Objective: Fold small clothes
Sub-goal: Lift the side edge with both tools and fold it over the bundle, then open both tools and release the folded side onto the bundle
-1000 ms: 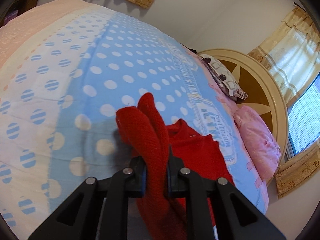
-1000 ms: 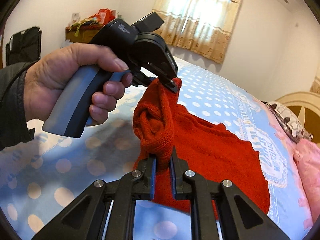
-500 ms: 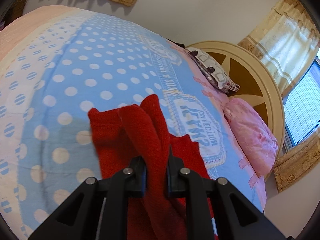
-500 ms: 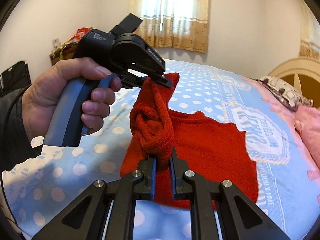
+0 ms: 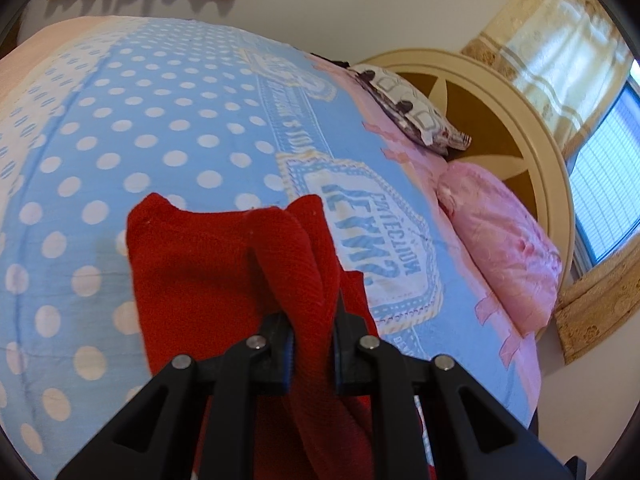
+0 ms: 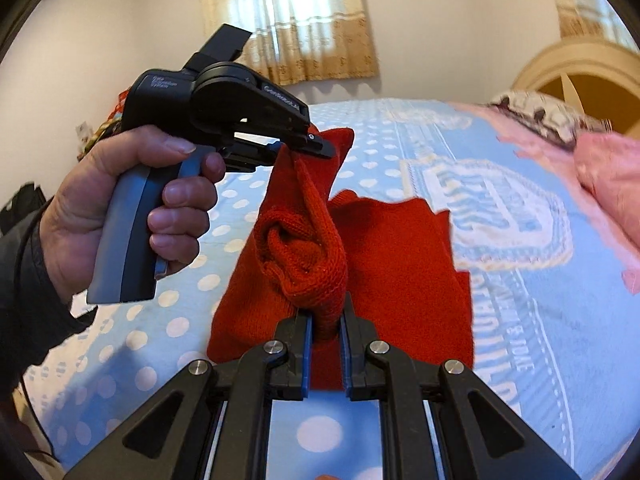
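Note:
A red knitted garment [image 6: 400,252] hangs between both grippers above the blue polka-dot bedspread [image 6: 380,152]. My right gripper [image 6: 326,332] is shut on a bunched edge of it. My left gripper [image 5: 312,324] is shut on another bunched edge of the garment [image 5: 200,264]; it also shows in the right wrist view [image 6: 308,148], held in a hand at upper left. The lower part of the garment drapes onto the bed.
A pink pillow [image 5: 500,248] and a patterned pillow [image 5: 408,112] lie by the cream round headboard [image 5: 500,120]. A window with curtains [image 5: 600,160] is to the right. A curtained window [image 6: 288,16] is on the far wall.
Both grippers have swung toward the headboard with the garment. More of the red cloth spreads out flat and wide on the bed.

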Demonstrator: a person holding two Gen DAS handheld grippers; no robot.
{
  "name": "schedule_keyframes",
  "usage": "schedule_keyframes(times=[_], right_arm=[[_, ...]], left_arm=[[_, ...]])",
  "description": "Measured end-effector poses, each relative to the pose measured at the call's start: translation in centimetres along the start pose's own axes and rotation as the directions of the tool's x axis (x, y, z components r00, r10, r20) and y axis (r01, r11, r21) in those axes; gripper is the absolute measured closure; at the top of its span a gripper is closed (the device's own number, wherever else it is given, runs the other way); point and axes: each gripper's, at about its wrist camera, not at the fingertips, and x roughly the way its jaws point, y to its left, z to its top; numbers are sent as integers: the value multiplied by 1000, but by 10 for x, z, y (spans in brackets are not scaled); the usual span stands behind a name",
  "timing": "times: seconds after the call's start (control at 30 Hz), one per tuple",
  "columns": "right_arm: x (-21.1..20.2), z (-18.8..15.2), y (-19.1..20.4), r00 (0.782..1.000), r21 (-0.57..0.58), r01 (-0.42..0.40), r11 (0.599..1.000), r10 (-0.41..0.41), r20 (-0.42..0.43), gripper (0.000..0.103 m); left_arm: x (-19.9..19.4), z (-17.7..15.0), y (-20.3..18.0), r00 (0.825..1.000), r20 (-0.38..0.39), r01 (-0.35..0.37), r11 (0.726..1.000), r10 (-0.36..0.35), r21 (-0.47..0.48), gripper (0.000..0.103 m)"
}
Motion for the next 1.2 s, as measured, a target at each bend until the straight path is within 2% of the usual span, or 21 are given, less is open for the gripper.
schedule_keyframes(times=[0.47,0.7,0.77,0.9,0.93,0.97,1.03,1.2], right_arm=[[5,-18,-49,997,171,-21,985,32,-64,93],[7,-28,-69,995,248,-33,968,55,-83,93],[7,-30,-73,994,269,-39,962,63,-84,93],[7,-34,-80,995,301,-48,953,73,-75,92],[8,-35,-81,994,309,-50,950,77,-74,92],[8,-35,-83,994,317,-55,947,83,-75,92],[10,-35,-85,993,328,-61,943,90,-75,92],[7,-39,-96,993,388,-79,918,107,-52,90]], left_arm=[[52,-11,-36,994,-93,-41,995,50,87,88],[70,-19,-53,992,-101,-57,985,74,160,88],[70,-21,-56,992,-97,-58,981,77,183,81],[53,-24,-58,997,-62,-38,978,52,206,75],[46,-25,-58,998,-46,-37,975,48,218,68],[37,-28,-57,998,-24,-49,971,56,233,61],[24,-34,-52,997,6,-72,964,73,257,56],[-5,-67,-34,990,67,-140,933,125,332,52]])
